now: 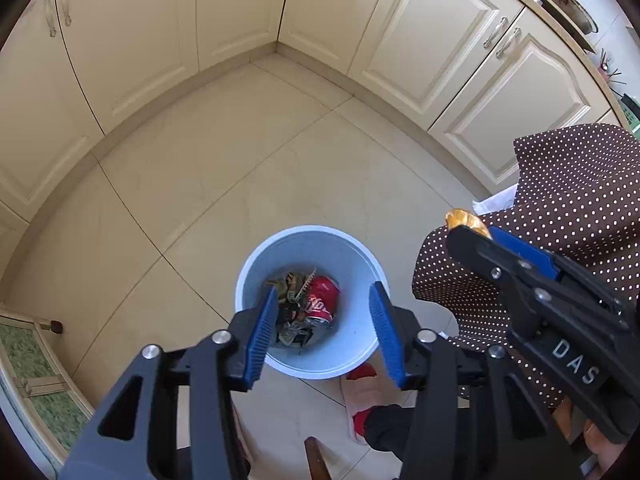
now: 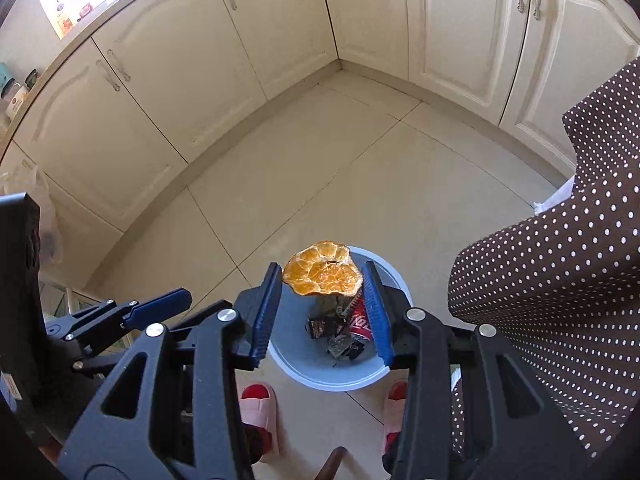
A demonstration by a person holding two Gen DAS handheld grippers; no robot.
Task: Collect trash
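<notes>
A pale blue trash bin [image 1: 352, 346] stands on the tiled floor right below both grippers. Inside it lie a red soda can [image 1: 322, 300] and dark crumpled wrappers [image 1: 290, 294]. My left gripper [image 1: 324, 289] hangs over the bin, open, with nothing between its blue pads. My right gripper [image 2: 322, 267] is shut on a dried orange peel [image 2: 322, 276], holding it above the bin's far rim [image 2: 376, 258]. In the left wrist view the right gripper [image 1: 472, 228] and the orange peel [image 1: 466, 218] show to the right of the bin.
Cream kitchen cabinets [image 1: 436, 40] meet in a corner behind the bin. A brown polka-dot cloth [image 2: 560, 280] hangs close on the right. A person's feet in pink slippers [image 2: 260, 404] stand just in front of the bin. A glass-fronted unit [image 1: 36, 372] is at lower left.
</notes>
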